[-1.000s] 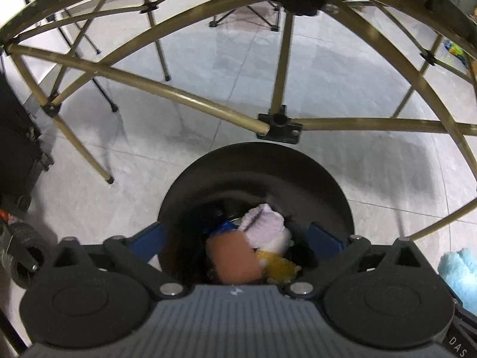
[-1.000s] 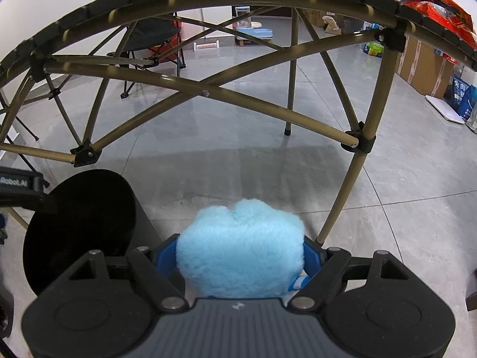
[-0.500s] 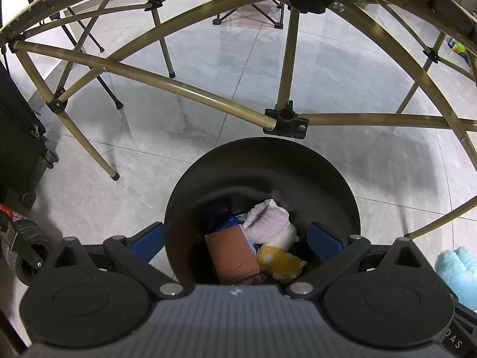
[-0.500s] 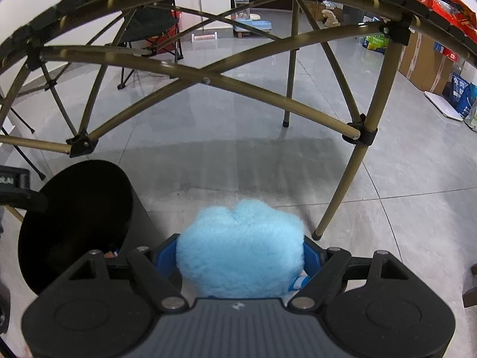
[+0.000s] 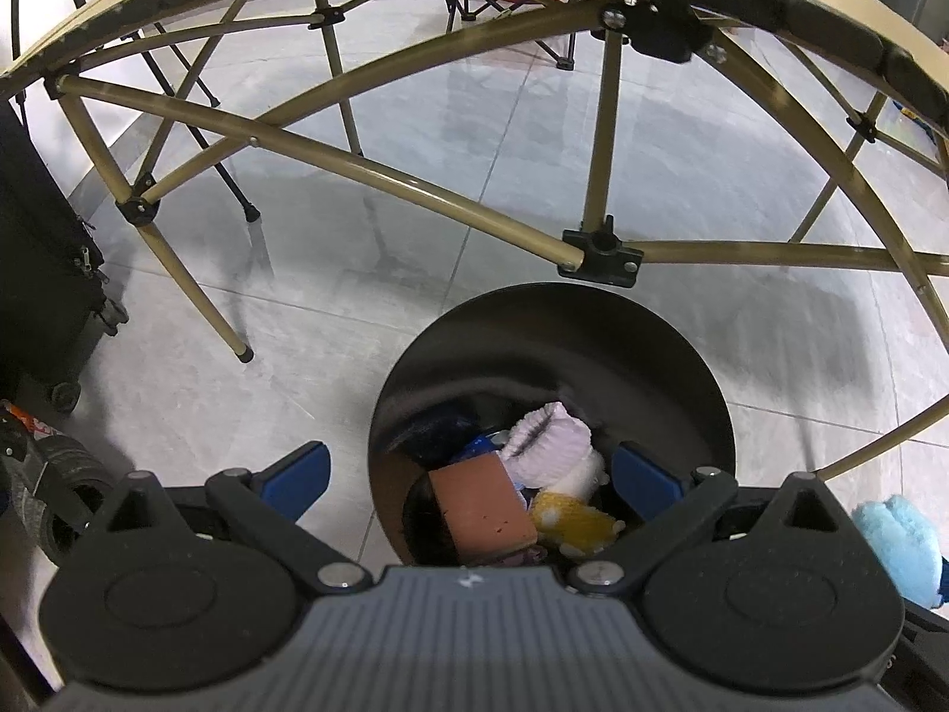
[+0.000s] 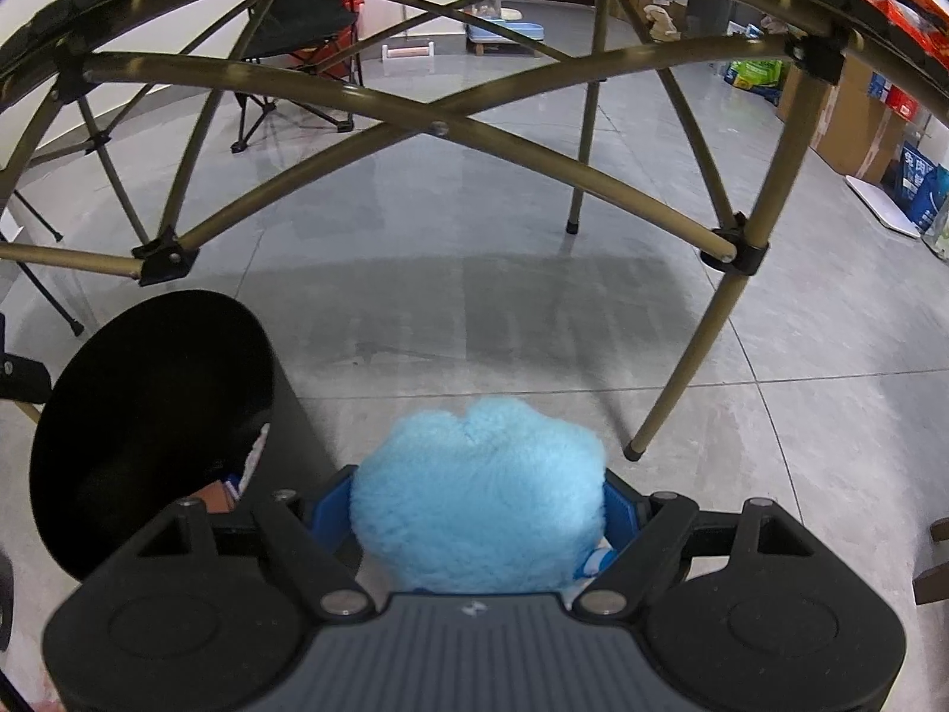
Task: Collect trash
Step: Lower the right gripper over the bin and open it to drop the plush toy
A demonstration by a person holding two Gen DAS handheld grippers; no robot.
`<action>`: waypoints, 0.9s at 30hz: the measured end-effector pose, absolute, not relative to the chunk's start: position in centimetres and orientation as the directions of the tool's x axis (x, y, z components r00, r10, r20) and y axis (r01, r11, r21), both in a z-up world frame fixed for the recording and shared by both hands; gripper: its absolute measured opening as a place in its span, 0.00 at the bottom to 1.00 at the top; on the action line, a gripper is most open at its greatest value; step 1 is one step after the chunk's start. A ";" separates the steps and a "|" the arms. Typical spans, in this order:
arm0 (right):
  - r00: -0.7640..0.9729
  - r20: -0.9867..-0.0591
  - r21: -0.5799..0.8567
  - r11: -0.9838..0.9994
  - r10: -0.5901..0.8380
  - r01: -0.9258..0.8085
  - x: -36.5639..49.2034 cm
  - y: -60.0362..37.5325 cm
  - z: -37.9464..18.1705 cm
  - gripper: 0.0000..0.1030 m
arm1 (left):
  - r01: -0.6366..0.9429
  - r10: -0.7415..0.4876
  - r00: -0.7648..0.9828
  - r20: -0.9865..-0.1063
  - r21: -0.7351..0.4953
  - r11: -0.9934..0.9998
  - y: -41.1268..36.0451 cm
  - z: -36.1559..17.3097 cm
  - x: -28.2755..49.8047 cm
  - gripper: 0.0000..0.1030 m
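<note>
We look down into a round black bin (image 5: 551,368) on the floor. In it lie a brown block (image 5: 481,507), a pale fluffy sock (image 5: 548,451) and a yellow cloth (image 5: 572,522); darker items beneath are unclear. Above the bin, our left gripper (image 5: 468,474) is spread, empty. Right of the bin, our right gripper (image 6: 477,510) pinches a blue fluffy ball (image 6: 477,501). No readable writing.

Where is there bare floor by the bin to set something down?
Floor between the bin and the table leg lies bare, also left of the bin up to another leg. Inside the bin it is crowded: brick, socks.
</note>
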State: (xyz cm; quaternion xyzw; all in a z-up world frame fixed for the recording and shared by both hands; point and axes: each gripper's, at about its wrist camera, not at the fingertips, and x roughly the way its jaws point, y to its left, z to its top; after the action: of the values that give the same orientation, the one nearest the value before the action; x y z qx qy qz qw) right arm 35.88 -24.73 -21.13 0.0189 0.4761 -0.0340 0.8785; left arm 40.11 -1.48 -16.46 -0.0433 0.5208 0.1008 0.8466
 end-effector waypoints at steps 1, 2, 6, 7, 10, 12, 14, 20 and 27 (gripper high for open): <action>0.546 -0.837 0.001 0.997 -0.039 0.074 35.9 -24.5 -21.1 0.78 | -0.217 0.125 0.438 -0.890 0.030 0.976 -1.3 -16.4 40.0 1.00; 0.548 -0.836 0.002 0.998 -0.037 0.070 35.9 -24.3 -21.0 0.78 | -0.218 0.125 0.440 -0.889 0.029 0.976 -1.1 -16.3 39.9 1.00; 0.556 -0.831 0.007 0.999 -0.022 0.050 35.9 -23.2 -20.6 0.78 | -0.225 0.123 0.443 -0.888 0.022 0.974 -0.2 -15.9 39.7 1.00; 0.558 -0.830 0.008 0.999 -0.018 0.044 35.9 -22.8 -20.5 0.78 | -0.229 0.122 0.444 -0.888 0.020 0.973 0.1 -15.8 39.6 1.00; 0.562 -0.827 0.012 1.000 -0.005 0.027 35.9 -21.8 -20.2 0.78 | -0.237 0.122 0.448 -0.885 0.014 0.971 0.9 -15.5 39.3 1.00; 0.567 -0.824 0.013 1.000 0.004 0.012 35.9 -21.1 -19.9 0.78 | -0.241 0.120 0.455 -0.883 0.008 0.970 1.3 -15.2 39.0 1.00; 0.571 -0.821 0.011 1.000 0.009 0.000 36.0 -20.4 -19.7 0.78 | -0.244 0.119 0.460 -0.880 0.003 0.970 1.8 -14.9 38.8 1.00; 0.579 -0.815 0.017 1.000 0.028 -0.025 36.3 -18.8 -18.9 0.78 | -0.257 0.112 0.474 -0.873 -0.015 0.966 3.5 -14.2 38.1 1.00; 0.550 -0.829 0.072 0.995 0.099 -0.070 37.2 -16.8 -18.1 0.78 | -0.278 0.098 0.492 -0.865 -0.049 0.959 5.6 -13.3 37.3 1.00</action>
State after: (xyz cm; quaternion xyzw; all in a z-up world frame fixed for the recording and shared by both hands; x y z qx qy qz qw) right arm 37.21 -16.76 -18.14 0.0150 0.4717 0.0479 0.8803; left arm 37.29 5.57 -13.33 -0.0911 0.4919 0.1094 0.8589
